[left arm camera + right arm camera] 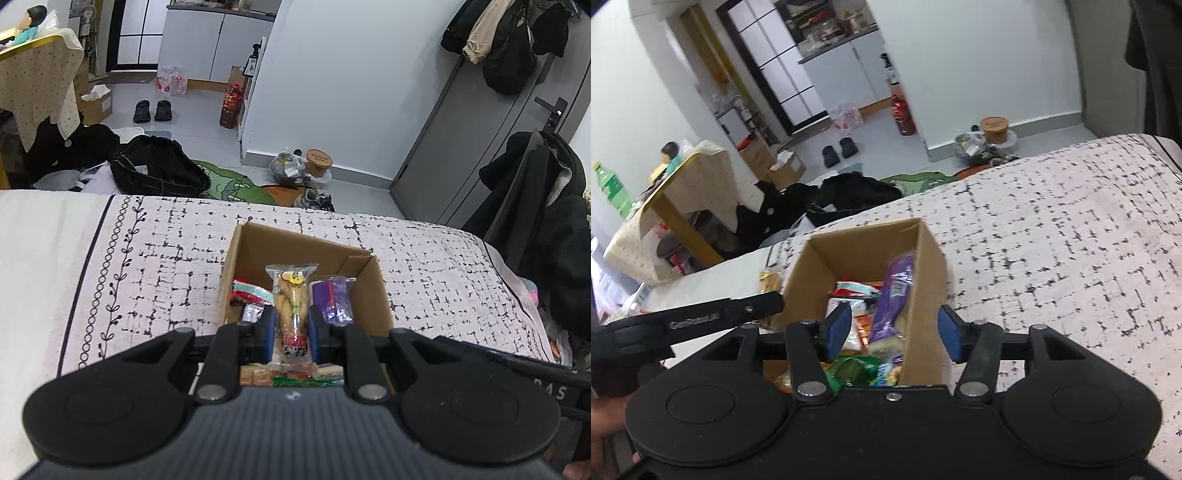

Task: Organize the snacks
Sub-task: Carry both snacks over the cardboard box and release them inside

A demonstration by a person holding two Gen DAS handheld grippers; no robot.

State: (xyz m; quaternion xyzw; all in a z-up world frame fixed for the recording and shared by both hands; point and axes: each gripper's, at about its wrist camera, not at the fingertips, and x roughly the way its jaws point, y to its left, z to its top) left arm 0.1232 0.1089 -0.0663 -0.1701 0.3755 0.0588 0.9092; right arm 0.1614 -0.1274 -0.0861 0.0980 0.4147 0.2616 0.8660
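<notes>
Where clear plastic crinkles, left claw [291, 326] clamps snack packet [293, 295].

From where I stand, the near end of the cardboard box [288, 243] is lost behind the left gripper [291, 332], so the packets at that end show only as slivers, and the print on the clear snack pack [293, 295] pinched there is too small to read. The purple packet [892, 295] is smeared with blur and its lower end dips behind other wrappers. A hand [602, 417] is cut off by the frame's left edge.
</notes>
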